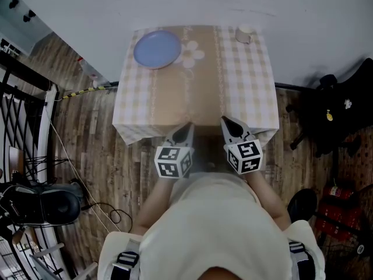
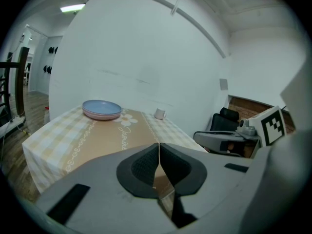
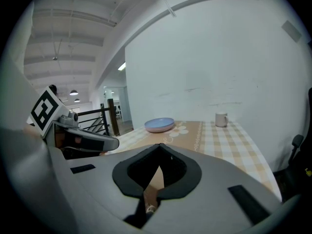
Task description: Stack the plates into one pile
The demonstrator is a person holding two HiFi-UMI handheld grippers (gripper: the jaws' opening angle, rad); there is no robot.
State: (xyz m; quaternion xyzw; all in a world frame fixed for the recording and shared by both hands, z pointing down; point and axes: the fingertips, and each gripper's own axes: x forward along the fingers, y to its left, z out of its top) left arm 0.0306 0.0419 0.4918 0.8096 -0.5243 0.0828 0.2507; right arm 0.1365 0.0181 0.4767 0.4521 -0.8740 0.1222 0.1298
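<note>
A pile of plates (image 1: 157, 48), a blue one on top of a pink one, sits at the far left corner of the table (image 1: 192, 92). The same pile shows in the left gripper view (image 2: 102, 109) and the right gripper view (image 3: 159, 125). My left gripper (image 1: 185, 130) hovers at the table's near edge, shut with nothing between its jaws. My right gripper (image 1: 229, 124) is beside it, also shut and empty. Both stay far from the plates.
A white mug (image 1: 244, 34) stands at the far right corner of the checked tablecloth. A black chair (image 1: 341, 107) is to the right of the table, a railing (image 1: 17, 104) and cables to the left. A white wall backs the table.
</note>
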